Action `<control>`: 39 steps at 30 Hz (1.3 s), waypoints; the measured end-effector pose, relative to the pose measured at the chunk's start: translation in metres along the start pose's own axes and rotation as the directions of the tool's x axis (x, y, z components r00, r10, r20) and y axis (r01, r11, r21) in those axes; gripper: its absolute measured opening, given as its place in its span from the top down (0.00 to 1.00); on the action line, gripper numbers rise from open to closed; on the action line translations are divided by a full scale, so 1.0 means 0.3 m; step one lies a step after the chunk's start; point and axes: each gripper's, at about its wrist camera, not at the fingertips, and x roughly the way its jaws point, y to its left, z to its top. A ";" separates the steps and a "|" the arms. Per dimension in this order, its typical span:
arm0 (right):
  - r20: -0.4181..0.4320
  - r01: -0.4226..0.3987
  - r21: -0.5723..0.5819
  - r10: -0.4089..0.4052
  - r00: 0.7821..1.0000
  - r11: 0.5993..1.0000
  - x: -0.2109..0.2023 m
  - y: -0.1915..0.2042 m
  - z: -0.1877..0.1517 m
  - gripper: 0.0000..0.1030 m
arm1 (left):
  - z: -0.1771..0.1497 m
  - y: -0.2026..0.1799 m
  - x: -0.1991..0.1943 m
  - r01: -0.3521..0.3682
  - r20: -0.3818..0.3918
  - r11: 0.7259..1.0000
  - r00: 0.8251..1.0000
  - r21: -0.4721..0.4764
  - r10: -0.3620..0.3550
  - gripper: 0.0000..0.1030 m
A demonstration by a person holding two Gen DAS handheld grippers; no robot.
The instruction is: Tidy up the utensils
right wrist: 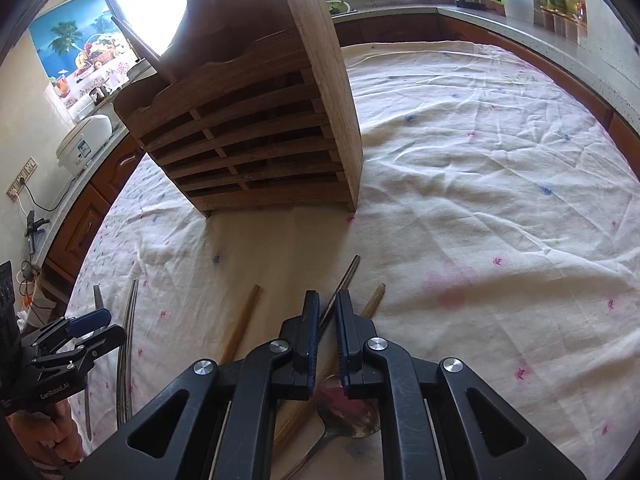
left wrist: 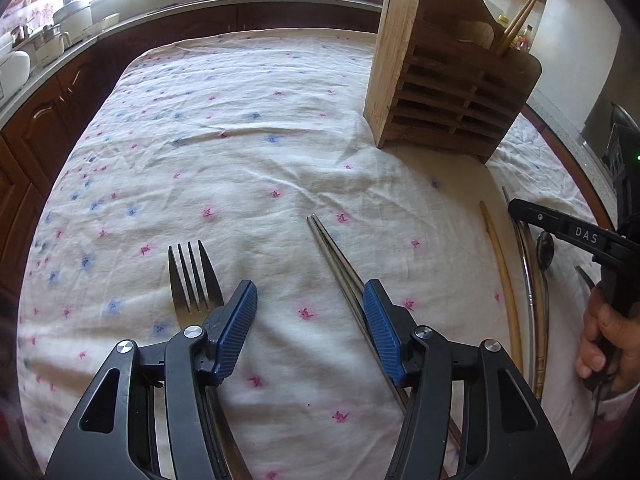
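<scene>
A wooden slatted utensil holder stands on the cloth at the far right, with wooden chopsticks sticking out of it; it also shows in the right wrist view. My left gripper is open and empty, low over the cloth, between a steel fork and a pair of metal chopsticks. My right gripper is nearly shut with nothing between its pads, above a metal chopstick, wooden chopsticks and a spoon.
A white floral tablecloth covers the table. More utensils lie at the right edge in the left wrist view: a wooden chopstick, metal rods, a spoon. Kitchen counters with appliances ring the table.
</scene>
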 end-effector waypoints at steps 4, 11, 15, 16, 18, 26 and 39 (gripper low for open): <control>-0.007 0.000 -0.003 0.000 1.000 1.000 0.010 0.001 0.010 0.93 | 0.015 0.019 0.010 -0.010 -0.002 1.000 1.000 0.006 0.010 0.53; -0.012 0.024 -0.037 -0.024 1.000 0.999 0.040 0.038 0.044 0.93 | 0.037 0.014 0.027 -0.036 -0.017 0.996 0.999 0.078 0.037 0.60; -0.011 0.034 -0.054 -0.034 0.999 0.998 0.048 0.046 0.049 0.93 | 0.065 0.023 0.042 -0.032 -0.031 0.997 0.999 0.072 0.035 0.64; -0.011 0.037 -0.055 -0.038 0.999 0.998 0.053 0.052 0.053 0.92 | 0.076 0.018 0.051 -0.038 -0.026 0.996 0.999 0.076 0.040 0.64; -0.007 0.041 -0.060 -0.042 0.999 0.997 0.063 0.059 0.062 0.92 | 0.099 0.012 0.068 -0.043 -0.023 0.996 0.999 0.074 0.045 0.64; 0.000 0.034 -0.072 -0.034 0.999 0.997 0.061 0.073 0.062 0.95 | 0.121 -0.016 0.081 -0.035 -0.013 0.997 0.999 0.072 0.036 0.93; 0.017 -0.002 -0.012 0.003 1.000 1.000 -0.013 0.056 0.064 0.90 | 0.084 -0.043 -0.005 0.007 -0.004 0.999 1.000 0.054 -0.007 0.96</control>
